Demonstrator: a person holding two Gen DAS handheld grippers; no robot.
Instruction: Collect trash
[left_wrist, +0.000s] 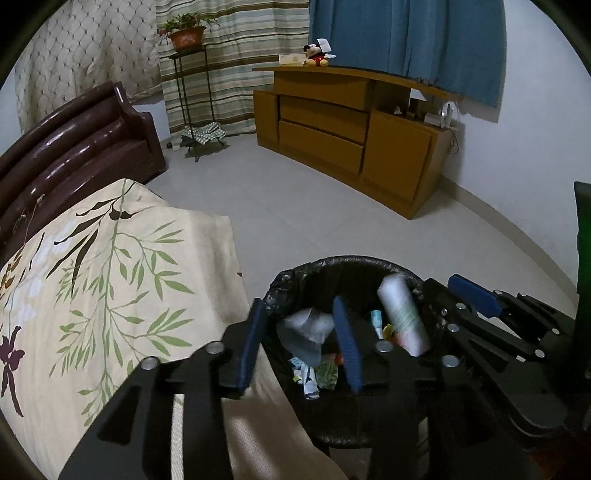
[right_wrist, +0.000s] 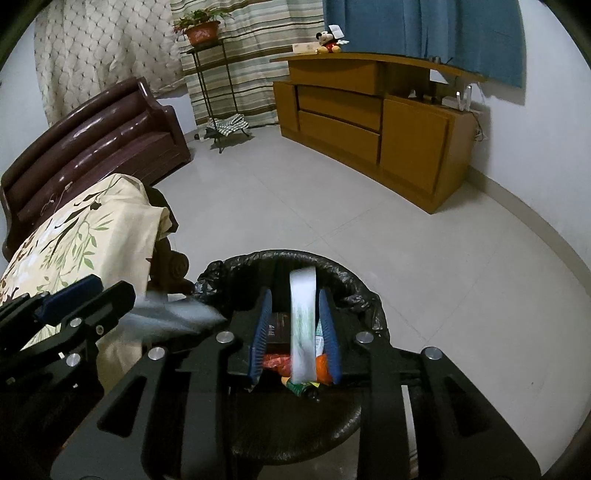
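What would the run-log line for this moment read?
step: drop-off at bin | left gripper: open, above bin | right gripper: open, white roll loose between jaws

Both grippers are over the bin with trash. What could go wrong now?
1. The long white wrapper between the right gripper's open jaws reaches up by the bin's rim; it might tip out onto the floor.
2. The crumpled pale piece under the open left gripper is near the bin edge beside the flowery cloth, so it could land there instead.

Black slotted gripper frames, silver round bolts, ribbed dark-blue fingers (right_wrist: 330, 328).
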